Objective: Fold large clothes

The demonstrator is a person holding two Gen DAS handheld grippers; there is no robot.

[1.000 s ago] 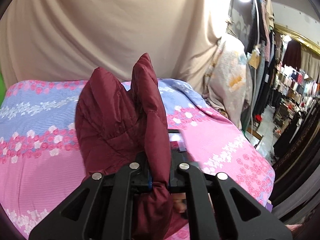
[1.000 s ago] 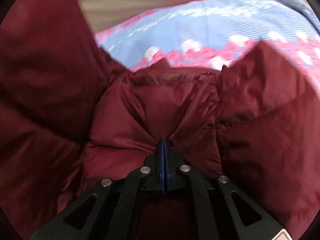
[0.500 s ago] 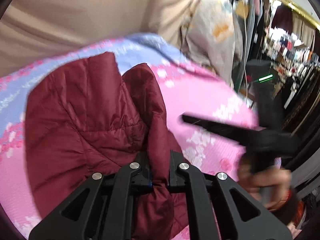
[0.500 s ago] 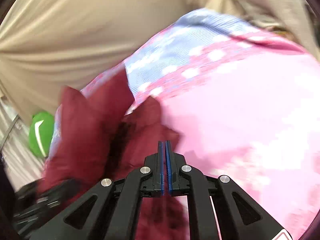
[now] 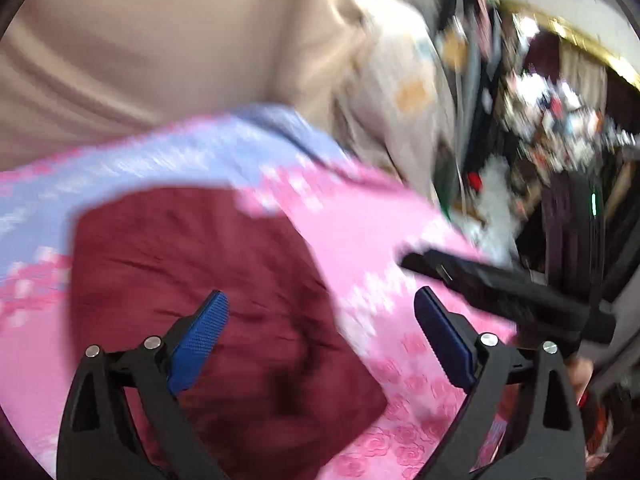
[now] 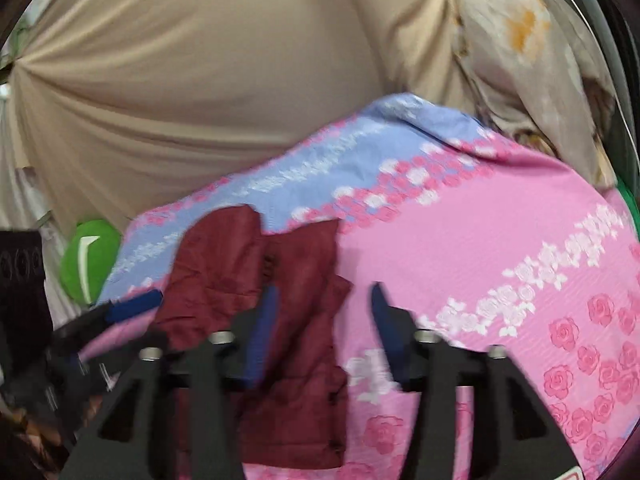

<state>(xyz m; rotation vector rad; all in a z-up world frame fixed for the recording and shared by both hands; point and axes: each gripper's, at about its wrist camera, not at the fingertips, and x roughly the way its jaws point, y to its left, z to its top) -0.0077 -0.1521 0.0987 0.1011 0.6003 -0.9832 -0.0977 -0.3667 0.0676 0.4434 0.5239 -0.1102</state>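
A dark red quilted jacket (image 5: 208, 304) lies in a compact folded bundle on the pink and blue flowered bedsheet (image 5: 360, 240). My left gripper (image 5: 320, 308) is open and empty, just above the bundle's right part. In the right wrist view the jacket (image 6: 256, 304) lies left of centre on the sheet (image 6: 500, 248). My right gripper (image 6: 324, 300) is open and empty over the jacket's right edge. It also shows in the left wrist view (image 5: 500, 284) at the right; the left gripper (image 6: 132, 304) shows at the left of the right wrist view. Both views are blurred.
A beige curtain (image 6: 200, 80) hangs behind the bed. A flowered cloth (image 6: 520, 40) hangs at the far right. A green object (image 6: 88, 264) sits at the bed's far left. Racks of goods (image 5: 560, 112) fill the room to the right.
Both grippers have opened and let go of the jacket. The jacket, held up before, now lies flat on the sheet. Both grippers have pulled back.
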